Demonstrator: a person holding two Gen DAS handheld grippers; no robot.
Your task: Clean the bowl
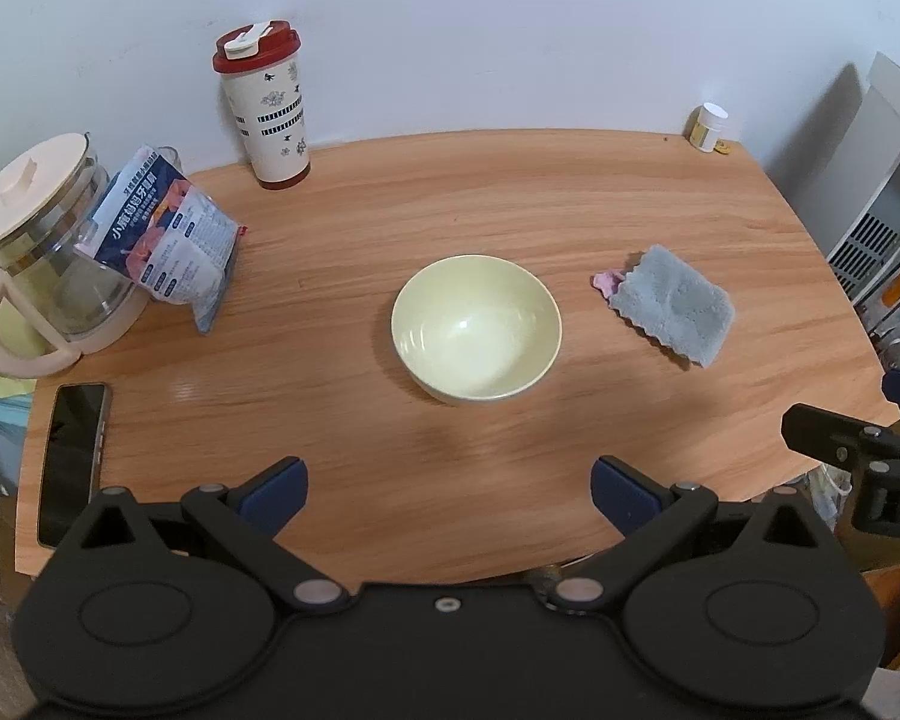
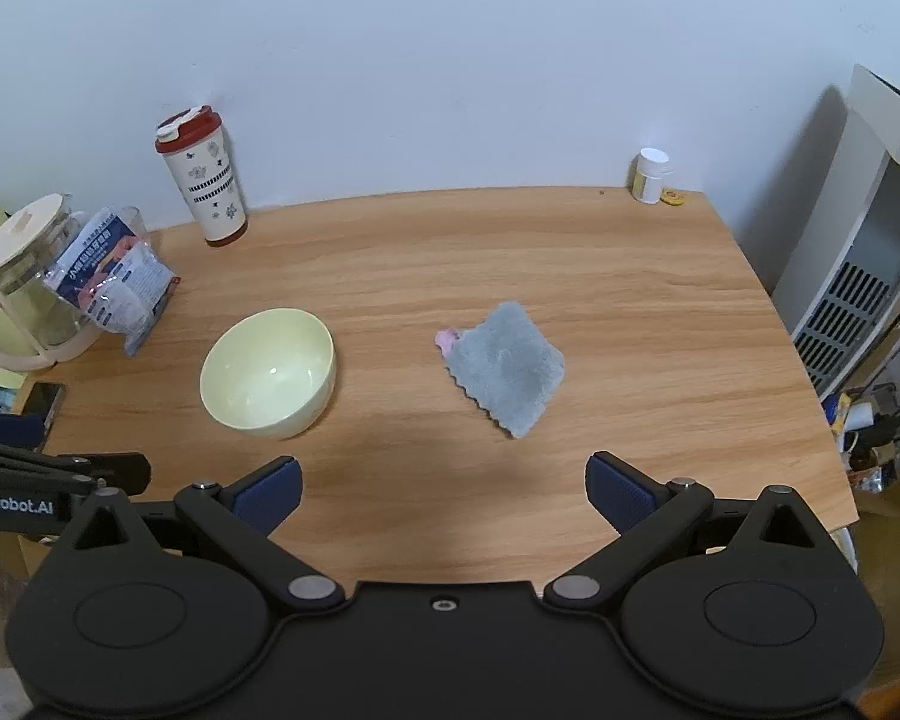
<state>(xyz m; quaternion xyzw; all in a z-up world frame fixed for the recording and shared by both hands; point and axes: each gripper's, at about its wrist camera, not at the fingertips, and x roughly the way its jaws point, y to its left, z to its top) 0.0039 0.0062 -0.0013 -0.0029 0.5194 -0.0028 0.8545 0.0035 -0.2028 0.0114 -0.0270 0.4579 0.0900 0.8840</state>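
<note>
While both claws hang above the near edge of the wooden table (image 1: 570, 192), neither one holds anything: the left claw (image 1: 448, 495) has its blue-padded fingers spread wide over bare wood, and the right claw (image 2: 444, 492) is spread just as wide. Ahead of the left claw, near the middle of the table, stands the pale yellow bowl (image 1: 476, 336), upright, its inside showing only a few glints of light. To the right of the bowl and apart from it lies a grey cloth (image 1: 672, 303), folded flat, with a scalloped edge and a bit of pink peeping out at its far left corner; in the right wrist view this cloth (image 2: 507, 375) lies ahead of the right claw, with the bowl (image 2: 268, 372) off to the left. Along the left side of the table stand a glass kettle (image 1: 42, 258) with a cream lid and handle and a blue printed packet (image 1: 162, 234) leaning against it. A red-lidded tumbler (image 1: 270, 105) stands by the wall, a dark phone (image 1: 72, 462) lies flat at the near left edge, and a small white-capped bottle (image 1: 709, 126) sits in the far right corner.
</note>
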